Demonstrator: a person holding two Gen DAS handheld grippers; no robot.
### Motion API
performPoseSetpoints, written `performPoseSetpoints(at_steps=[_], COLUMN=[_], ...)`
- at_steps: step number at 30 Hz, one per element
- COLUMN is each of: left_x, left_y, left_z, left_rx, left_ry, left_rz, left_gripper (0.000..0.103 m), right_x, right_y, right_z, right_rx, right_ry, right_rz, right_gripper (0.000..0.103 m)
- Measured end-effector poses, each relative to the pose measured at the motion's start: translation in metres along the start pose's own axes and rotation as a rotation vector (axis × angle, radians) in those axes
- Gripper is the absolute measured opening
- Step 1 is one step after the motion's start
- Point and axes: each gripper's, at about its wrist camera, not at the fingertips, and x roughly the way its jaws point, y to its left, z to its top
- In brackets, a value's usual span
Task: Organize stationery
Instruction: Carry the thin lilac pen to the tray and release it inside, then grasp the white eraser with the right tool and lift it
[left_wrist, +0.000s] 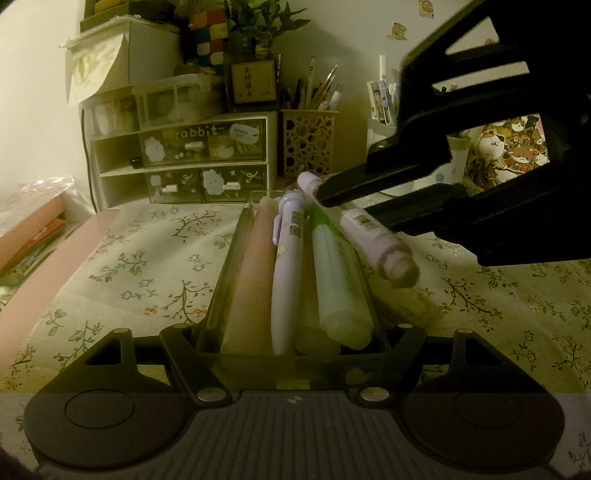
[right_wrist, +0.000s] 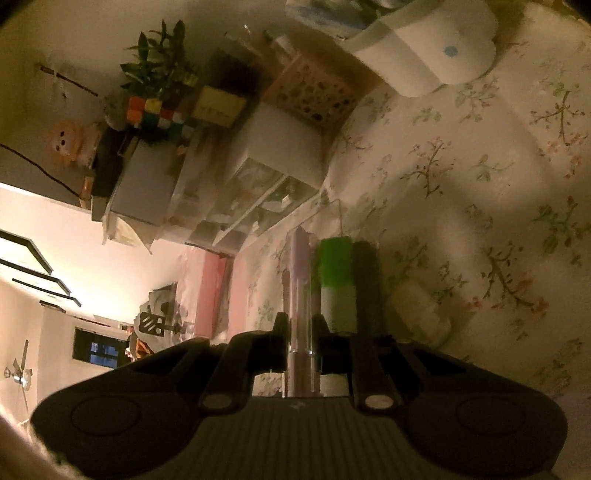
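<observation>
The left gripper (left_wrist: 293, 341) clamps the near end of a clear tray (left_wrist: 236, 258) on the floral-clothed table (left_wrist: 140, 266); a pink marker (left_wrist: 247, 280), purple pen (left_wrist: 288, 266) and green highlighter (left_wrist: 340, 280) lie lengthwise inside. Above the tray's far right edge, the right gripper (left_wrist: 343, 201) is closed on a tilted lilac marker (left_wrist: 373, 236). Behind the tray stands a "rabbit" drawer organizer (left_wrist: 184, 155).

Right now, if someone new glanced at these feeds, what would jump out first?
The right gripper clamped on a lilac pen, carried tilted over the clear tray's right edge. The left gripper grips the tray's near end; pink, purple and green pens lie inside. Behind stands a crowded "rabbit" drawer organizer.
</observation>
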Motion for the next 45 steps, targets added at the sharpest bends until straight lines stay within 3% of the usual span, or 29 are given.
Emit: performPoseSetpoints(at_steps=[15,30,34,38,45], left_x=[0.0,0.0,0.0,0.0,0.0], left_y=[0.0,0.0,0.0,0.0,0.0], left_z=[0.0,0.0,0.0,0.0,0.0], left_rx=[0.0,0.0,0.0,0.0,0.001], left_ry=[0.0,-0.001,-0.001,-0.001,0.0], left_rz=[0.0,0.0,0.0,0.0,0.0], left_gripper=[0.073,0.073,0.073,0.073,0.073], right_x=[0.012,-0.003,-0.017,-0.021,-0.014], right_y=[0.01,0.003,-0.002,-0.011,-0.014], right_z=[-0.004,0.002,0.009,0.008,-0.011], right_rx=[-0.063,-0.079,-0.2,-0.371,-0.593], right_ry=[0.021,-0.029,-0.1,-0.12,-0.07], right_rz=[-0.05,-0.054,-0.141,-0.247,-0.251], right_gripper=[0.019,0.02,0.021,0.029,0.039])
